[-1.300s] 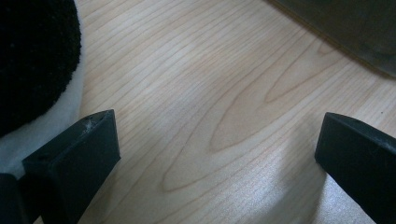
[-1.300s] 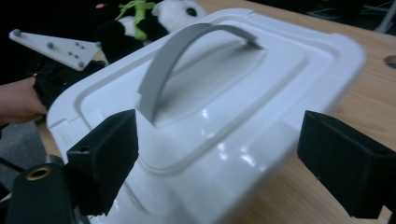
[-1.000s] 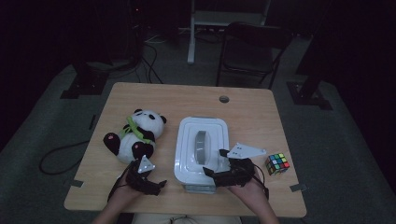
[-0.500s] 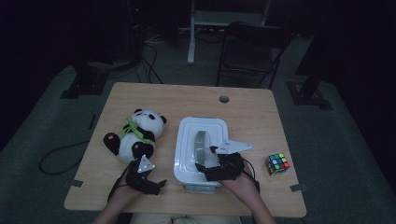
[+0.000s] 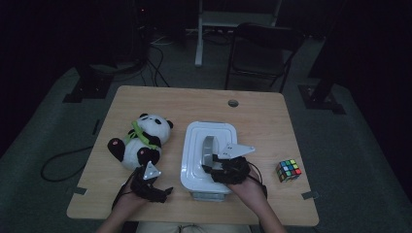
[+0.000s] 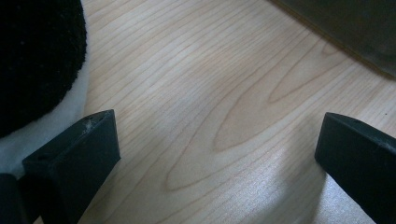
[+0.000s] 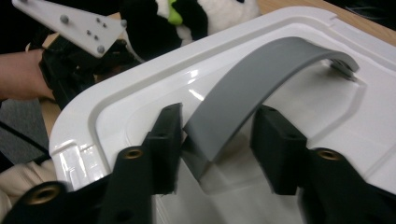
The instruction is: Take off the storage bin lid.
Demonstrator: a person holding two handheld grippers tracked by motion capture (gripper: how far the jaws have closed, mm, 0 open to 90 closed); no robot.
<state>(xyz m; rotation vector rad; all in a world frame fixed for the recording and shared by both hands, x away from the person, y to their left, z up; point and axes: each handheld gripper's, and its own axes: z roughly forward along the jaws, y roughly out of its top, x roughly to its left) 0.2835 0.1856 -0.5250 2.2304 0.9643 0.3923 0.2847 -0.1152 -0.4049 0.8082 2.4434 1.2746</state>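
A white lidded box (image 5: pixel 194 145) sits mid-table with a grey arched handle (image 5: pixel 209 148) on its lid. My right gripper (image 5: pixel 214 167) is at the handle's near end. In the right gripper view its jaws (image 7: pixel 219 112) press against both sides of the grey handle (image 7: pixel 261 70) above the white lid (image 7: pixel 140 93). My left gripper (image 5: pixel 163 191) rests low by the table's front edge, just in front of a plush panda (image 5: pixel 141 141). Its jaws (image 6: pixel 217 126) stand wide apart over bare wood, with the panda's fur (image 6: pixel 37 60) at the left.
A colourful puzzle cube (image 5: pixel 288 170) lies to the right of the box. The wooden table (image 5: pixel 194 104) has a cable hole (image 5: pixel 233 103) near its far edge. A dark chair (image 5: pixel 262 48) stands behind the table.
My right gripper has moved left and forward from the box's near right corner onto the grey handle. The left gripper has stayed put.
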